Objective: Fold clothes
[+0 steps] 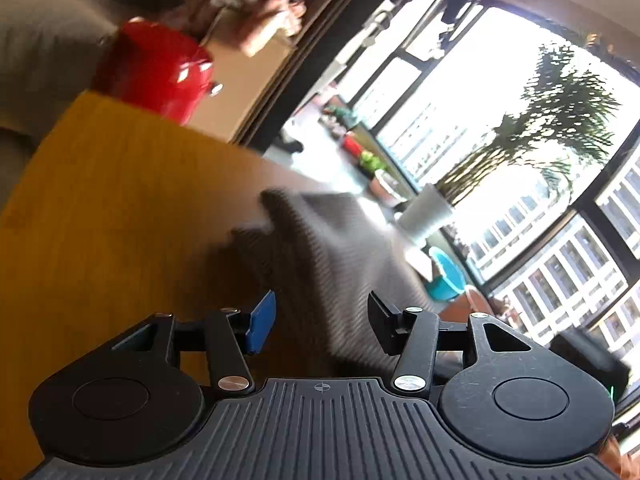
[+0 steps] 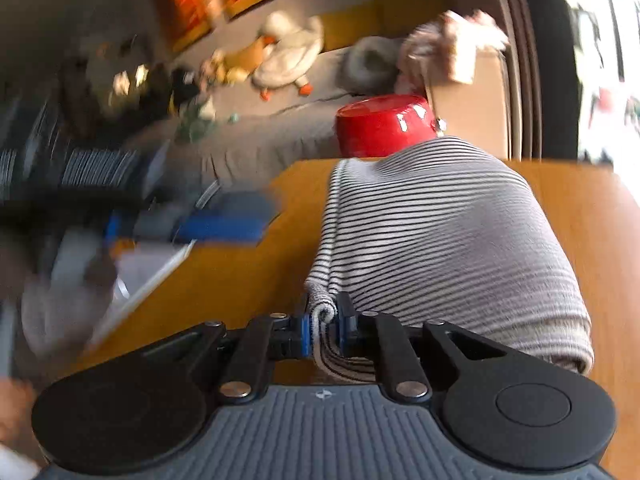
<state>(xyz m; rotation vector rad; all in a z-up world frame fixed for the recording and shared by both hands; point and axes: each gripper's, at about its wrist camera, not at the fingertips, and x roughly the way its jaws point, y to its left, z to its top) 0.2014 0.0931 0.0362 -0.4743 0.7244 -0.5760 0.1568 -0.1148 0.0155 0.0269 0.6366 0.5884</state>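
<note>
A black-and-white striped garment (image 2: 440, 240) lies bulged on the wooden table (image 2: 248, 280). My right gripper (image 2: 325, 330) is shut on a bunched edge of the garment at its near left corner. In the left wrist view the same striped garment (image 1: 320, 248) is blurred, lying ahead of the fingers on the table (image 1: 120, 200). My left gripper (image 1: 320, 322) is open and empty, just above the near part of the cloth.
A red pot (image 2: 384, 124) stands past the table's far edge, also seen in the left wrist view (image 1: 160, 68). A cardboard box with clothes (image 2: 468, 92) stands behind it. A grey sofa (image 2: 256, 136) with plush toys is behind. Large windows (image 1: 520, 140) are at right.
</note>
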